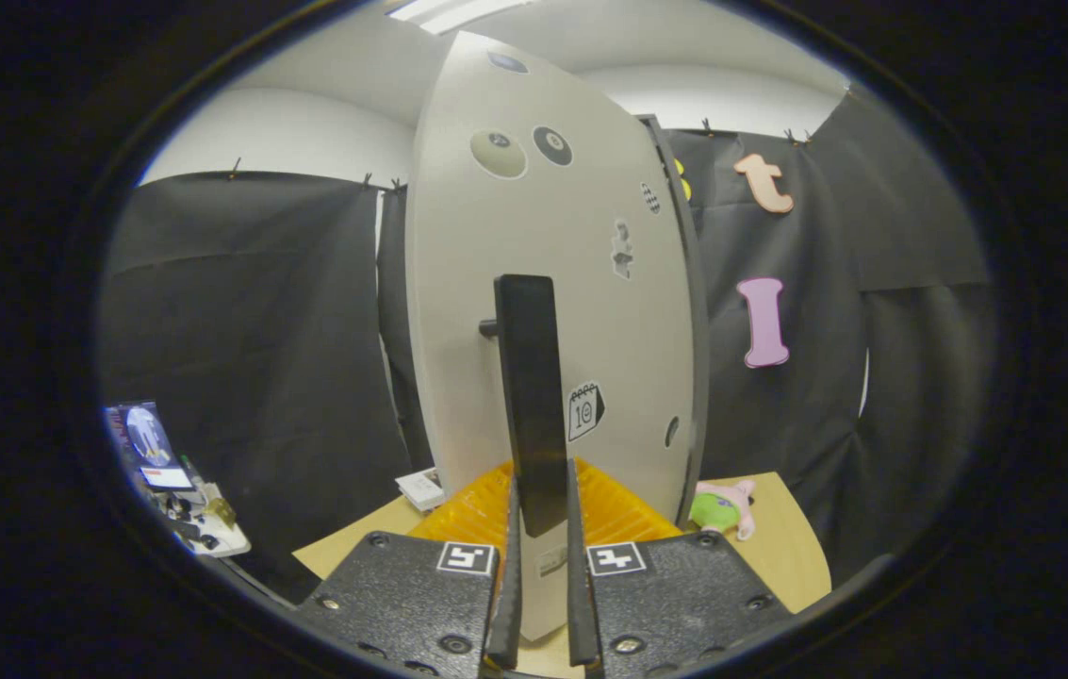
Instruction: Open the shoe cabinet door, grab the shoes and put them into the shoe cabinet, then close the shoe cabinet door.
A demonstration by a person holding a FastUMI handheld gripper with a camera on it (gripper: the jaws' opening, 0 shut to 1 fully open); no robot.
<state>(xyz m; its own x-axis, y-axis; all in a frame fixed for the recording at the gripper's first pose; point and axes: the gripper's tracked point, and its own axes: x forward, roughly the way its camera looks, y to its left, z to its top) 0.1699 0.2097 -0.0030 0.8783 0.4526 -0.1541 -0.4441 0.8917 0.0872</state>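
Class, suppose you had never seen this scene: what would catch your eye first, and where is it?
First, the tall white cabinet door, upright straight ahead, with its black handle running down between the fingers of the hand-held gripper, which are shut on the handle. Next, an orange ribbed tray at the door's foot and a green and pink toy beside the door.

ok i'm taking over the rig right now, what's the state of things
Gripper: both fingers are closed on the lower end of the black door handle.
Cabinet door: white, with stickers, upright just ahead of the fingers; whether it is shut or partly open cannot be told from here.
An orange ridged piece sits at the door's foot on the wooden table, with a green and pink soft toy beside it.
Done: handle gripped.
Left: find the shoes, put them in, close the door.
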